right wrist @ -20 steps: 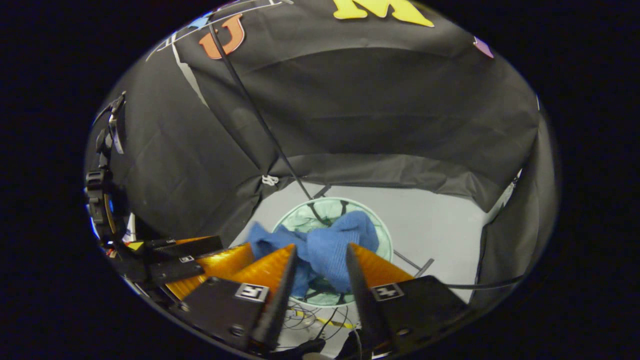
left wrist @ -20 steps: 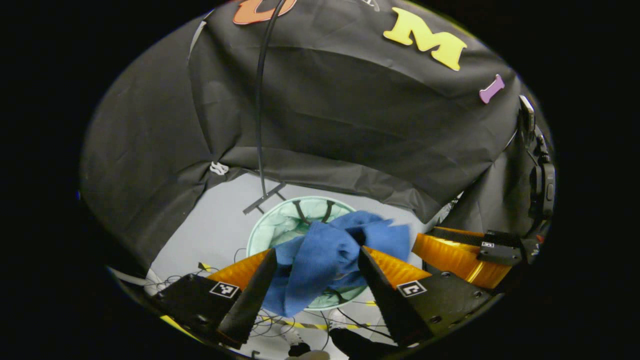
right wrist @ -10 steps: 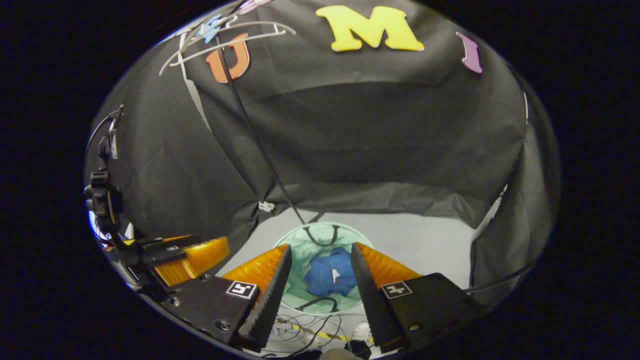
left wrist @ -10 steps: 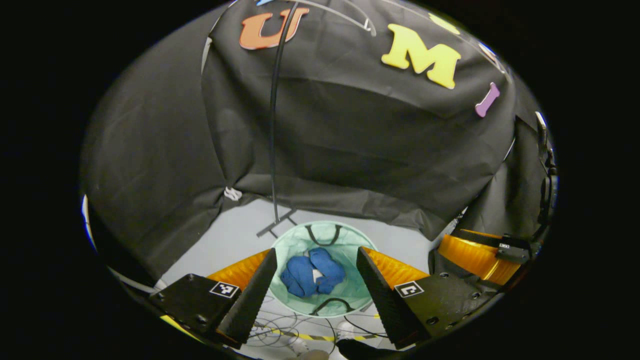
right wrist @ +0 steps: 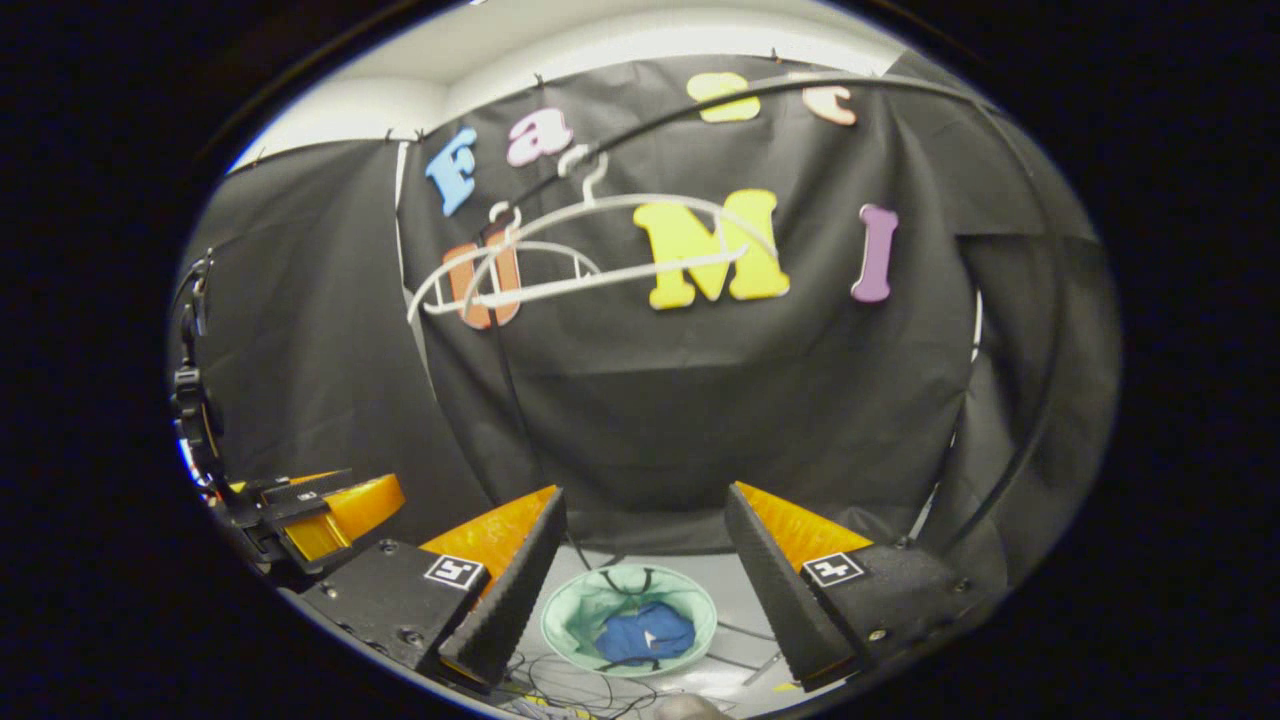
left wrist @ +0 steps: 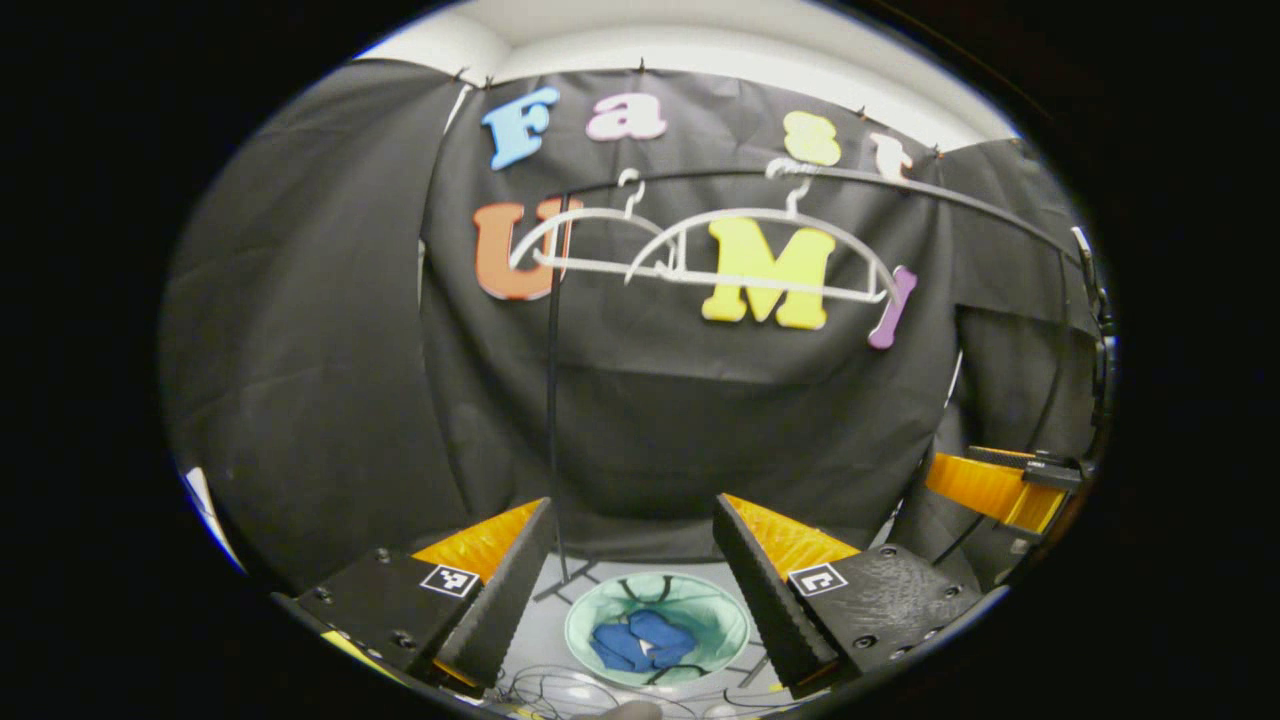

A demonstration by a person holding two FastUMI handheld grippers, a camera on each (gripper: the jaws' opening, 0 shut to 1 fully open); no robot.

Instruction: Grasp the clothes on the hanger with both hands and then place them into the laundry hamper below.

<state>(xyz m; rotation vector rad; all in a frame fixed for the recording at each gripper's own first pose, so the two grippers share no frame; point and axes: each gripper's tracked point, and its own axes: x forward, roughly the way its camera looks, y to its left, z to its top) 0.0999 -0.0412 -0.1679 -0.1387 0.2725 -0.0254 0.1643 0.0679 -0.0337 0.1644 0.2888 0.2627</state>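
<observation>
The blue clothes (left wrist: pixel 640 640) lie crumpled inside the round pale-green hamper (left wrist: pixel 715 610) on the floor, low in the left gripper view. My left gripper (left wrist: pixel 632 500) is open high above it, with nothing between its fingers. In the right gripper view the same blue clothes (right wrist: pixel 640 632) rest in the hamper (right wrist: pixel 570 605), and my right gripper (right wrist: pixel 645 490) is open and holds nothing. Two bare white hangers (left wrist: pixel 700 260) hang on the black rail. The right gripper (left wrist: pixel 1000 485) shows at the right edge of the left gripper view, the left gripper (right wrist: pixel 320 505) at the left of the right gripper view.
The rack's thin black pole (left wrist: pixel 552 400) runs down to a foot beside the hamper. The white hangers (right wrist: pixel 590 250) hang from the curved rail (right wrist: pixel 700 100). Loose cables (left wrist: pixel 540 690) lie on the grey floor near the hamper. Black cloth walls close the booth in.
The blue clothes left both grippers and dropped into the hamper. Both grippers then rose and tilted up, so the hamper sank low in view and the hangers appeared.
</observation>
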